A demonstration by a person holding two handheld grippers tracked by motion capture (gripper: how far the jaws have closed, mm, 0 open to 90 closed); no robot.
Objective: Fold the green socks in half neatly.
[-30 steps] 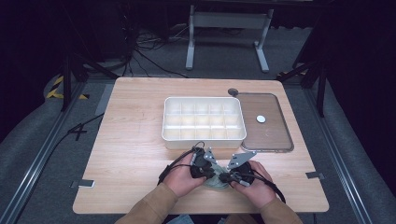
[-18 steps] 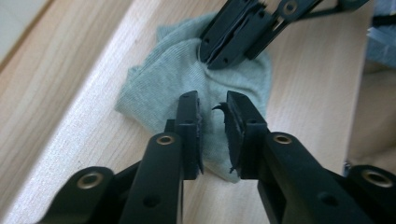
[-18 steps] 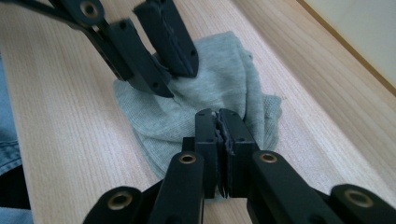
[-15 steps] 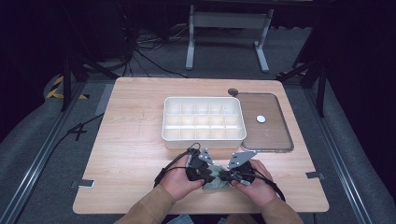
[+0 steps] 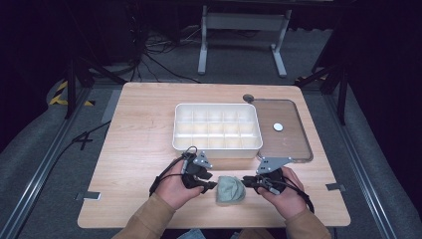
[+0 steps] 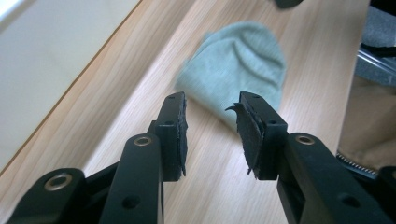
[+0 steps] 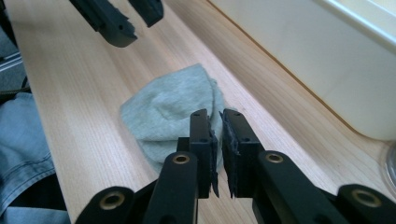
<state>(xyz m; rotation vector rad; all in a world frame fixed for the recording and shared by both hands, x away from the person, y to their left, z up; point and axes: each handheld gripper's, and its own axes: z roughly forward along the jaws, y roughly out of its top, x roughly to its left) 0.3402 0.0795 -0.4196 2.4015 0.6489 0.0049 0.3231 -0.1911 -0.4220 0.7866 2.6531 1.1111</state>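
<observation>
Where the grey-green cloth (image 5: pixel 231 189) lies folded on the table (image 5: pixel 139 144), the left gripper (image 6: pixel 210 128) stands just short of it, jaws just opening, empty. The right gripper (image 7: pixel 217 140) shows a narrow gap over the cloth's edge; any pinch there is hidden.

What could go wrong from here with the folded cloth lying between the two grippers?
1. The left gripper has just been opening, with nothing between its jaws, so the loosely folded grey-green cloth may spring open on the table.
2. The right gripper has a narrow gap, its tips over the cloth's edge; rising, it could snag and drag it.
3. The white divided box stands close behind; a lifted cloth could catch its rim.
</observation>
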